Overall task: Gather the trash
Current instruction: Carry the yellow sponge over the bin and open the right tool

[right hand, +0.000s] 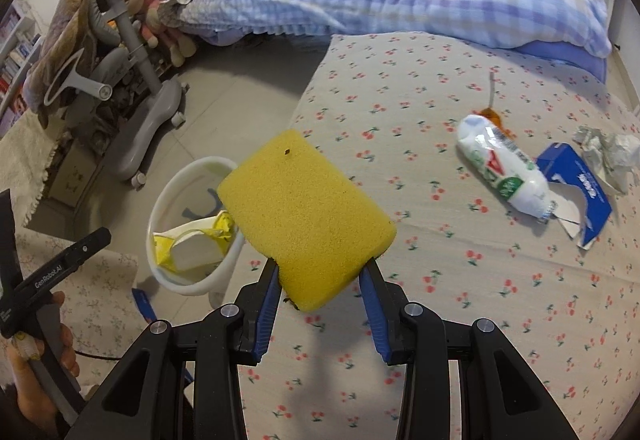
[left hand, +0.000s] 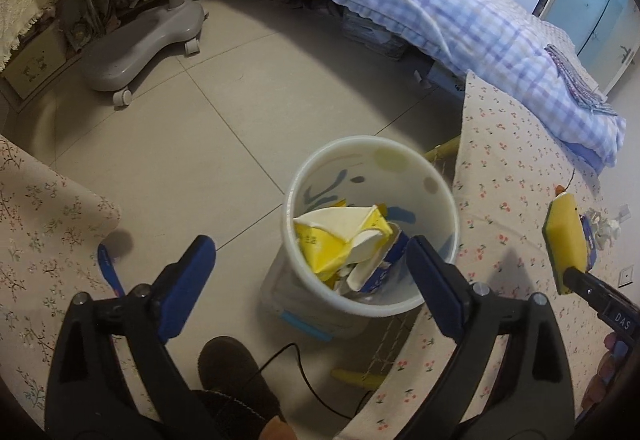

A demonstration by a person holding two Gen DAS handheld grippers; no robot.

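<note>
Now, my left claw [left hand: 308, 260]: wide open, empty, above the white bin [left hand: 372, 304].
My right claw [right hand: 320, 280]: clamped on the yellow sponge [right hand: 304, 215].
Bin: crumpled cartons [left hand: 340, 240] inside.

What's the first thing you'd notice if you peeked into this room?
A big yellow sponge pinched in the right tongs, held over the flowery cloth. Next, the white bin on the floor below the open left tongs, with crumpled yellow and white cartons inside. A white tube lies on the cloth.
</note>
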